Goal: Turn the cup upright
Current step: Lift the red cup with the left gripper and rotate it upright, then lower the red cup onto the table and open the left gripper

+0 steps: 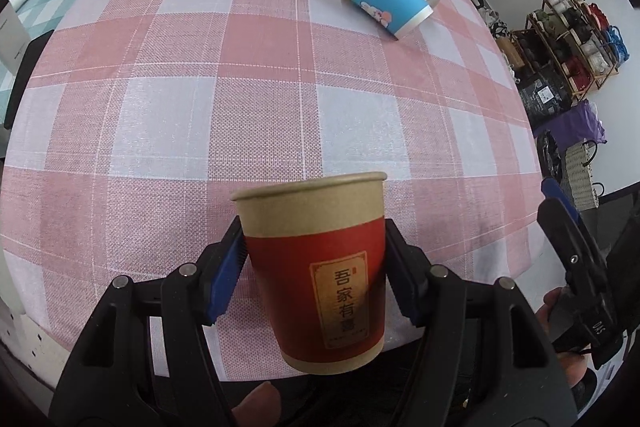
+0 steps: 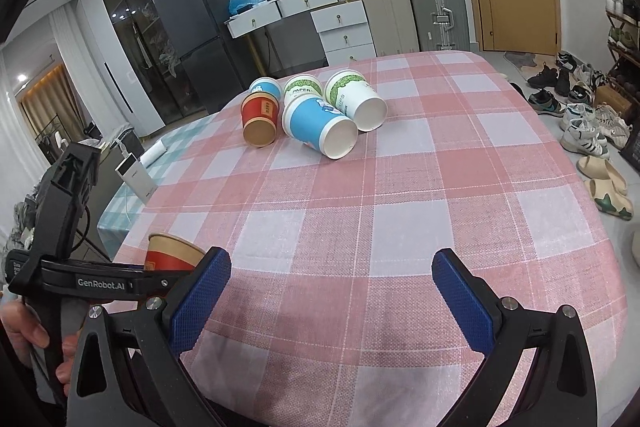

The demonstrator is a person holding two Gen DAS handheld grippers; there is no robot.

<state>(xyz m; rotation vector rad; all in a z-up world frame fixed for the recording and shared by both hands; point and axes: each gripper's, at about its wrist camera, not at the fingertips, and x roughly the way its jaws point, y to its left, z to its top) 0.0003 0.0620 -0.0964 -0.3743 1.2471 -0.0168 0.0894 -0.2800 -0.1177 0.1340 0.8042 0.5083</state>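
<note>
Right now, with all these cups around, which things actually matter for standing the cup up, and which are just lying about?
Part of the job:
- red cup, clamped mouth-up in the left gripper
- checked table
- right gripper, open, holding nothing

Just lying about:
- five cups on their sides at the far end
- suitcases
- shoes on the floor
- white power bank

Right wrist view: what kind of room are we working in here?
Most likely a lived-in home, not a lab: a fridge and stacked suitcases line the far wall, and shoes lie beside the checked tablecloth.
</note>
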